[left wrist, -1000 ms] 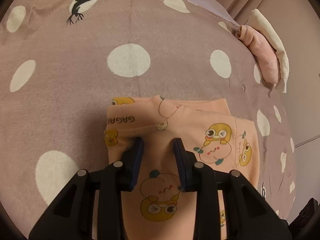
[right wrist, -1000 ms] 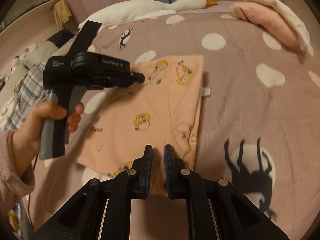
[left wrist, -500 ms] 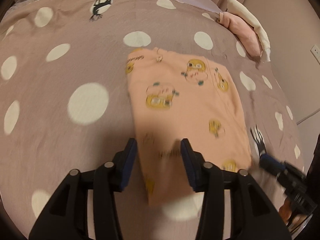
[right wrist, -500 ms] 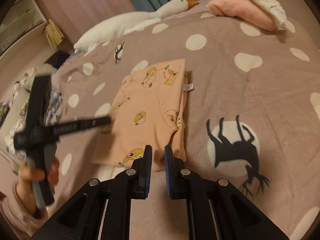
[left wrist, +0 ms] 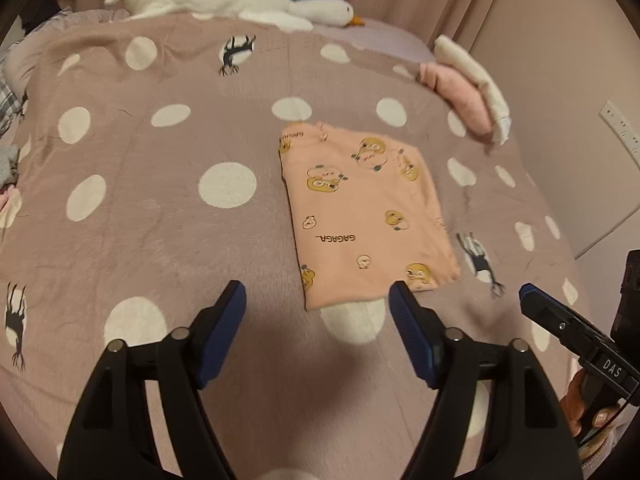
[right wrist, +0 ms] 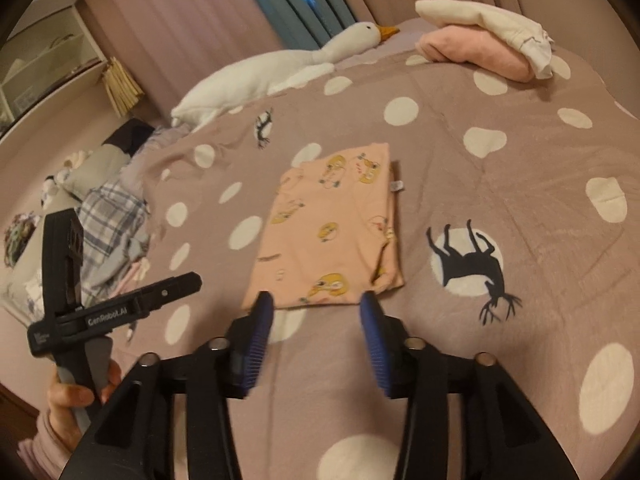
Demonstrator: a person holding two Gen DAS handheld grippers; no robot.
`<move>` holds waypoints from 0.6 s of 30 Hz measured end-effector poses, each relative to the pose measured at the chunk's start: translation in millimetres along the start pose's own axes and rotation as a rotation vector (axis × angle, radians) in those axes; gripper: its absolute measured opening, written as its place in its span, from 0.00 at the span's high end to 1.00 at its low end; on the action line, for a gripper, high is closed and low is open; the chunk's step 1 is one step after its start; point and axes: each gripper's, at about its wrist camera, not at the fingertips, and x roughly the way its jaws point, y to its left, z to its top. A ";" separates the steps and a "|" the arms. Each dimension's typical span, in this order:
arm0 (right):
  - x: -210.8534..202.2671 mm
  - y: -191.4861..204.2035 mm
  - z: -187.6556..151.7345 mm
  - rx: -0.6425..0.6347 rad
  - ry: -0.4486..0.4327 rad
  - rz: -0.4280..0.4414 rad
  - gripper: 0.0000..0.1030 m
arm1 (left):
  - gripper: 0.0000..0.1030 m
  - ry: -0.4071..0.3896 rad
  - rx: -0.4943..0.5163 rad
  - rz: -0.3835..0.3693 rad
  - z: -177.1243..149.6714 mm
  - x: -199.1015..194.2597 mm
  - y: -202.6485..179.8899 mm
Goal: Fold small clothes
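Note:
A small peach garment point(left wrist: 366, 216) point(right wrist: 332, 236) printed with yellow cartoon figures lies folded into a flat rectangle on the mauve polka-dot bedspread point(left wrist: 160, 216). My left gripper point(left wrist: 318, 300) hovers just short of its near edge, its jaws opening, nothing between them. My right gripper point(right wrist: 316, 306) is raised near the garment's near edge, jaws opening too, nothing gripped. Each gripper shows in the other's view: the right one point(left wrist: 576, 332) at the lower right, the left one point(right wrist: 120, 308) at the lower left in a hand.
A white goose plush point(right wrist: 288, 60) lies along the far edge of the bed. Folded pink and cream clothes point(right wrist: 484, 40) are stacked at the far right corner. A heap of plaid and grey clothing point(right wrist: 104, 224) sits at the bed's left side.
Both grippers let go of the garment and drew back and up from it. Their jaws went from nearly closed to wide apart. The garment now lies flat and folded.

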 end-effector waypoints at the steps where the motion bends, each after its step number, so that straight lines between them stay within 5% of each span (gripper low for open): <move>1: -4.5 3.4 -1.0 -0.003 -0.005 0.003 0.54 | 0.21 -0.006 -0.001 -0.004 -2.9 -6.2 -0.6; 6: -25.9 19.1 -6.6 -0.021 -0.031 0.013 0.40 | 0.15 -0.033 0.013 -0.020 -16.9 -33.1 -5.7; 18: -55.3 21.6 -17.5 0.036 -0.075 0.019 0.24 | 0.01 -0.080 -0.014 -0.060 -32.0 -64.6 -11.2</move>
